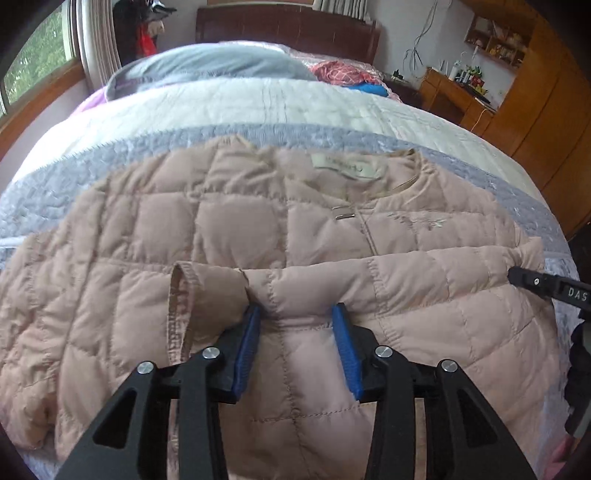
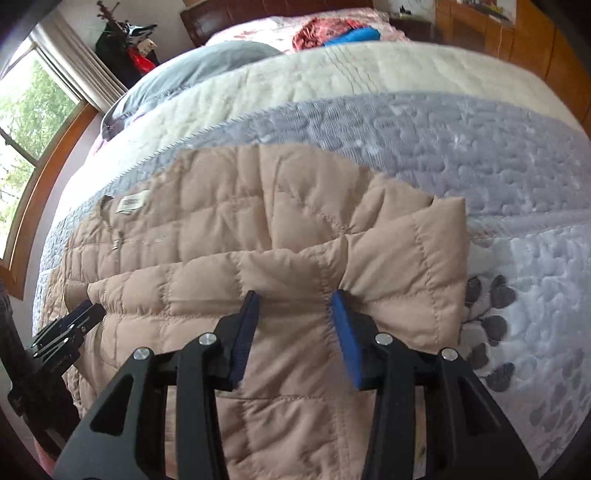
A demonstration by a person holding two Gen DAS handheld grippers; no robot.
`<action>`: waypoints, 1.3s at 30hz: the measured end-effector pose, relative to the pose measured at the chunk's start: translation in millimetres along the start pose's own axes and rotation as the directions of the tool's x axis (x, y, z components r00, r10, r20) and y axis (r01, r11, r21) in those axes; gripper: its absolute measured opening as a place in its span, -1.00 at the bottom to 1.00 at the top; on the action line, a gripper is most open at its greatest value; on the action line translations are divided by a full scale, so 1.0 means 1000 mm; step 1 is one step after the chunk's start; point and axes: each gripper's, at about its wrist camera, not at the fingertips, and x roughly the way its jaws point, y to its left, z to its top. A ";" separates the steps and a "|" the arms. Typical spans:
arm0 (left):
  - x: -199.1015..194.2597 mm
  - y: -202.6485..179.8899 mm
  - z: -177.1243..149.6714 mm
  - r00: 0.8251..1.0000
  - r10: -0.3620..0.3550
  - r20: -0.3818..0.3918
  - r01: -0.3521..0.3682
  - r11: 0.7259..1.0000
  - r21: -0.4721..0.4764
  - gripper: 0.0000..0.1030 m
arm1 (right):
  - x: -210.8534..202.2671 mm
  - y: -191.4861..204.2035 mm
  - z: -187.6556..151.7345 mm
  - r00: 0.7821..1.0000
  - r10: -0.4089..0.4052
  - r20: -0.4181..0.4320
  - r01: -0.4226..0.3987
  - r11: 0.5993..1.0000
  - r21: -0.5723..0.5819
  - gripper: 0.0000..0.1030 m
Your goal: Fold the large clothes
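On bed (image 1: pixel 258 107), across grey-and-cream quilted bedspread (image 2: pixel 424 147): pink-beige puffer jacket (image 1: pixel 166 229), matte, square-stitched padded panels, soft and lumpy. Lying front up, collar and pale neck label (image 1: pixel 345 168) toward the headboard (image 1: pixel 288 27), long axis running from near edge up the bed (hem end out of view). Small metal clasp (image 1: pixel 343 215) just below the neckline. One sleeve (image 1: pixel 406 269) folded crosswise over the chest, a padded tube running side to side, cuff end at the left. Left hand-held gripper (image 1: pixel 295 314), black frame with ribbed blue pads, pinching the sleeve near its cuff, fabric bunched between narrowed fingers. Right hand-held gripper (image 2: pixel 295 299), same build, clamped on the sleeve near the shoulder fold, fabric puckered between pads. Grey pillow (image 1: pixel 207 62) and red patterned cloth (image 1: pixel 340 72) further up the bed. Wooden cabinets (image 1: pixel 535 96) at right, window (image 2: pixel 22 122) at left.
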 end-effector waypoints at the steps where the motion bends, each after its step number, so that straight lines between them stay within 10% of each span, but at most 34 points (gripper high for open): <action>1: -0.001 0.001 0.001 1.000 -0.005 0.003 0.005 1.000 -0.003 -0.19 | 0.002 -0.001 0.000 1.000 0.007 0.002 -0.007 1.000 0.005 -0.19; 11: -0.080 -0.003 -0.045 0.993 -0.069 0.095 0.064 0.996 0.057 -0.20 | -0.071 0.021 -0.065 0.991 0.128 0.050 -0.120 0.983 -0.138 -0.13; 23: -0.038 0.002 -0.068 1.000 -0.024 -0.001 0.024 0.997 0.074 -0.19 | -0.036 0.031 -0.097 0.999 0.040 -0.013 -0.042 0.987 -0.153 -0.15; 26: -0.072 0.018 -0.069 0.996 -0.079 0.028 0.078 0.996 0.039 -0.13 | -0.061 0.031 -0.103 0.989 0.144 0.023 -0.139 0.978 -0.154 -0.08; 34: -0.167 0.164 -0.117 0.988 0.057 0.141 -0.033 0.986 -0.164 0.41 | -0.115 0.022 -0.137 0.978 0.200 0.056 -0.186 0.965 -0.185 0.20; 39: -0.182 0.292 -0.180 0.977 0.204 0.060 -0.158 0.884 -0.440 0.41 | -0.102 0.028 -0.155 0.989 0.148 -0.003 -0.145 0.968 -0.205 0.20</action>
